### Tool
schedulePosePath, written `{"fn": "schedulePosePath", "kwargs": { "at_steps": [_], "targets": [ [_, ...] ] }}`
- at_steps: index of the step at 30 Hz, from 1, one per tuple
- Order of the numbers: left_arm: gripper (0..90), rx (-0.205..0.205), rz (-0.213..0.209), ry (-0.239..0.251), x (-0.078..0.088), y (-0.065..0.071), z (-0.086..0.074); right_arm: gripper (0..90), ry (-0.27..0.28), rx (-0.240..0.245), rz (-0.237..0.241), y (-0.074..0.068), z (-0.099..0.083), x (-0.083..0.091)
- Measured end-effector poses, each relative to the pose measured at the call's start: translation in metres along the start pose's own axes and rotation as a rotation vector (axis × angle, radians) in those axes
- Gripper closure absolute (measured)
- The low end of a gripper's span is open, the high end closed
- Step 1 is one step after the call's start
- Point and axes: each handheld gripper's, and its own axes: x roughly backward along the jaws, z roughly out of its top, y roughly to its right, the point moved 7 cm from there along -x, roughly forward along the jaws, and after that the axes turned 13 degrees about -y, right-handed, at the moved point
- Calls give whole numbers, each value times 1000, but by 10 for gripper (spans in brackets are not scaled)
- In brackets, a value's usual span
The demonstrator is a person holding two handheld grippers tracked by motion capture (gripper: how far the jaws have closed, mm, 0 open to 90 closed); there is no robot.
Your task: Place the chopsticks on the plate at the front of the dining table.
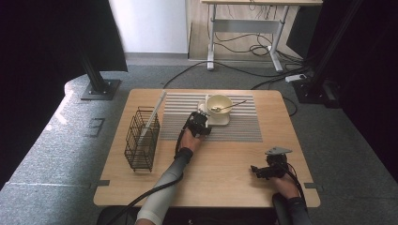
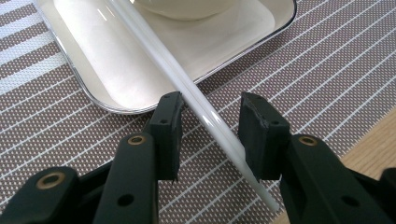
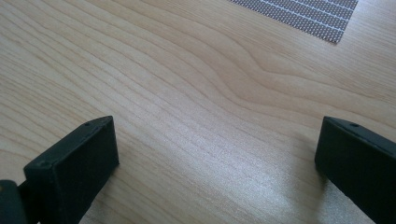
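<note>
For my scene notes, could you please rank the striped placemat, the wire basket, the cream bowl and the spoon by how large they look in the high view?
1. striped placemat, plainly largest.
2. wire basket.
3. cream bowl.
4. spoon, a thin sliver resting in the bowl.
The basket stands nearer the camera than the bowl, which may widen that gap.

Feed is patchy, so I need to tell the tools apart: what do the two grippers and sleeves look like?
Both grippers are black with two blocky jaws. The left gripper trails a black cable along a light grey sleeve. The right gripper carries a grey three-cornered plate; its sleeve is dark grey.
</note>
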Motion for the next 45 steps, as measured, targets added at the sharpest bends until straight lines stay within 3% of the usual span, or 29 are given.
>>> {"fn": "schedulePosePath", "kwargs": {
  "at_steps": [6, 11, 22, 29, 34, 45],
  "targets": [
    [571, -6, 5, -2, -1, 0, -1, 0, 0, 0, 0, 0, 0, 0],
    [504, -9, 16, 2, 0, 1, -1, 0, 0, 0, 0, 0, 0, 0],
    [226, -19, 18, 70, 26, 3, 0, 0, 0, 0, 0, 0, 0, 0],
    [127, -58, -37, 94, 42, 13, -7, 0, 2, -1, 0, 0, 0, 0],
    [0, -134, -25, 92, 46, 24, -13, 0, 3, 1, -1, 0, 0, 0],
    [0, -196, -100, 132, 48, 41, -32, 0, 3, 1, -1, 0, 0, 0]
  ]
}}
